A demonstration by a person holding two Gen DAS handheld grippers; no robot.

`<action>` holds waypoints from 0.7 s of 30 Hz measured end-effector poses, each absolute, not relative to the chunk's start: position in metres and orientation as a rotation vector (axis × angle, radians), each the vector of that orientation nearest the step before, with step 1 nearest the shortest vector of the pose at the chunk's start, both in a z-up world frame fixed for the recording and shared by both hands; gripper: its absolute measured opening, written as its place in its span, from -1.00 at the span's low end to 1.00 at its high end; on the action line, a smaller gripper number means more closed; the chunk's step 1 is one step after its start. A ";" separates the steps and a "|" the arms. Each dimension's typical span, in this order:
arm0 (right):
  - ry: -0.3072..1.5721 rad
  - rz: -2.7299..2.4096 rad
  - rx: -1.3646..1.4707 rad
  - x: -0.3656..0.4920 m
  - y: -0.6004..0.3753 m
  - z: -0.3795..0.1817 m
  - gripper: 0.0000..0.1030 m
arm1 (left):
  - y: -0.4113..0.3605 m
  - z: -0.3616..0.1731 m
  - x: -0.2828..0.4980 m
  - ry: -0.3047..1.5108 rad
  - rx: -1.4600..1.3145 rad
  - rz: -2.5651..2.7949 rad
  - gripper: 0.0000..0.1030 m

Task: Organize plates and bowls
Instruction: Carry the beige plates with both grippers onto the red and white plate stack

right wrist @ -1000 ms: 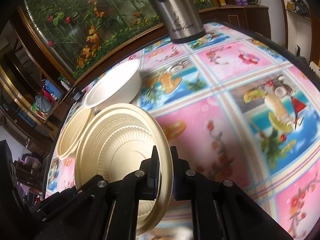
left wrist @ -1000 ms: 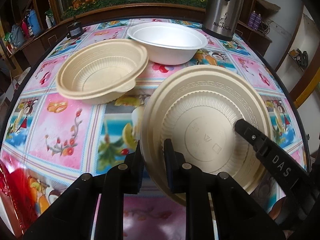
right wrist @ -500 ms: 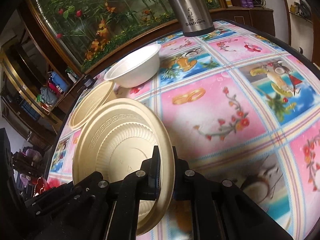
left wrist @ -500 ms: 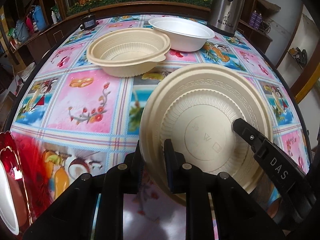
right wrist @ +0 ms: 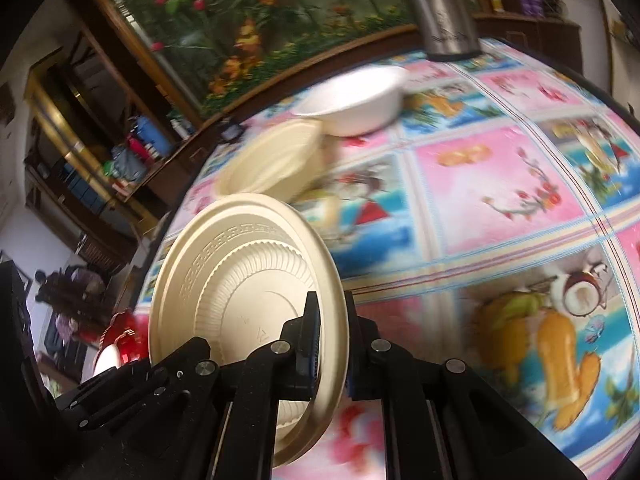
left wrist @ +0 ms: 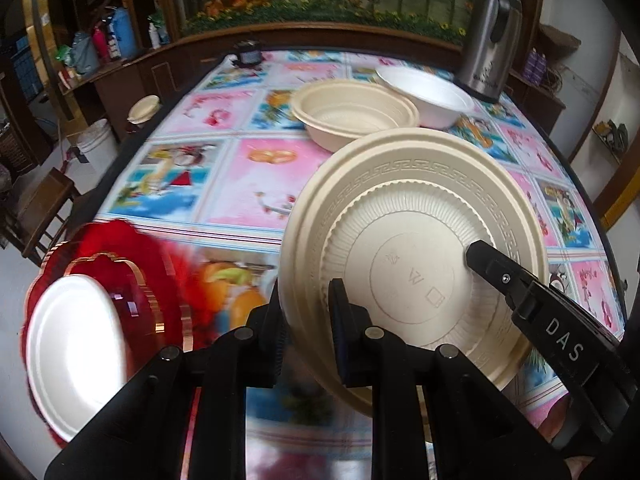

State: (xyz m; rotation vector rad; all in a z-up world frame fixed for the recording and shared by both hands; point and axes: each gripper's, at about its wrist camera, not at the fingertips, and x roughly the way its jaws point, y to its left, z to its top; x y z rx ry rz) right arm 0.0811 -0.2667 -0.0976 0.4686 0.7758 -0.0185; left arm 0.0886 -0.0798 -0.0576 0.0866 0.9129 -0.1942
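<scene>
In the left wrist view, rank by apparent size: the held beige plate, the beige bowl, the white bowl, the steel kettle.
1. Beige plate, though it's nearest the camera.
2. Beige bowl.
3. White bowl and steel kettle: too alike to rank.

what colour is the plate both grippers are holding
Pale beige plate with a key-pattern band round its rim; clearest in the left wrist view.

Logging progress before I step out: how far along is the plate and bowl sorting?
Looks done: a white plate lies on the red tray. In hand: both claws, left and right, grip the beige plate. Left: beige bowl and white bowl sit unstacked.
</scene>
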 end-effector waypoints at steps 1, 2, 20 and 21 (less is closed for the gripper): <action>0.769 -0.004 0.461 0.080 -0.259 -0.092 -0.81 | -0.072 -0.053 0.086 0.899 0.078 -0.185 -0.66; 0.761 0.013 0.452 0.079 -0.250 -0.087 -0.81 | -0.062 -0.047 0.082 0.882 0.070 -0.174 -0.66; 0.810 0.304 0.241 0.085 -0.072 -0.064 -0.81 | 0.094 -0.032 0.050 0.806 -0.076 0.068 -0.66; 0.815 0.311 0.230 0.085 -0.066 -0.066 -0.81 | 0.101 -0.036 0.051 0.815 -0.087 0.077 -0.66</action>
